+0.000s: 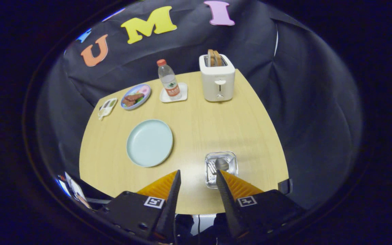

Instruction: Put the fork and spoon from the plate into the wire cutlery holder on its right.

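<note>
The tool (197,177) is spread apart at the bottom of the frame, pinching nothing. The wire holder (221,169) sits lower centre, just ahead of the right finger, with the fork (211,168) and spoon (222,164) standing in it. The plate (149,143), left of centre on the table (202,122), lies bare.

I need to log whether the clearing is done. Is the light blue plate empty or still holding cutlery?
Empty: the plate shows only bare surface. The spoon and fork stand in the wire holder, just ahead of the open tool.
</note>
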